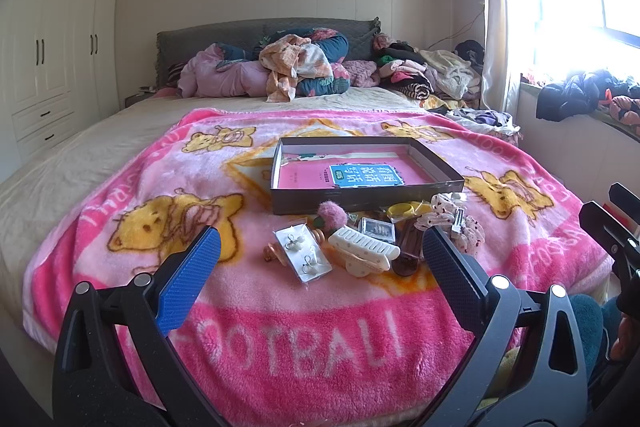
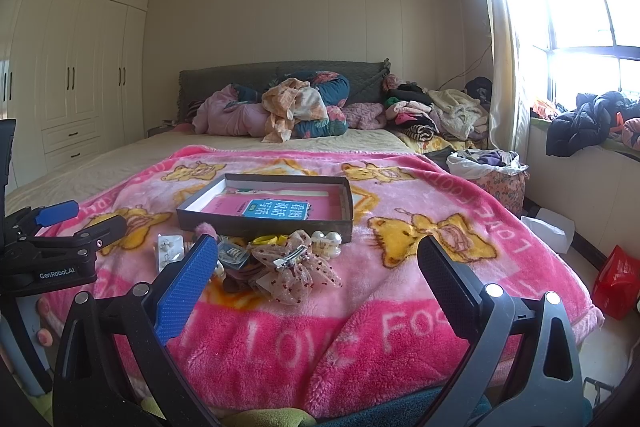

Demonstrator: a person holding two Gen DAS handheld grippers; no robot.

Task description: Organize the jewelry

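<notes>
Both grippers hung over the near edge of the bed, empty, each with its fingers spread wide: the left gripper (image 1: 322, 259) faced the heap of trinkets and the right gripper (image 2: 318, 269) stood a little toward the bed's right side. The jewelry lay in a loose pile on the pink blanket (image 1: 120, 187), just in front of the shallow box (image 1: 448, 183), which already held a pink book (image 1: 360, 173) and no jewelry that could be seen.

The likeliest trouble was the pile itself. The bagged earrings (image 1: 303, 254) lay flat on the plush, half under the white hair claw (image 1: 364, 251), so fingers closing on the bag could slide off the film or snag the fleece instead. The lace bow clip (image 2: 296, 269) overlapped its neighbours and might have dragged them along when lifted. The blanket gave under pressure, so a hard push could have buried small pieces or tipped the box wall. With both grippers near each other, reaching for the same heap risked a knock.
</notes>
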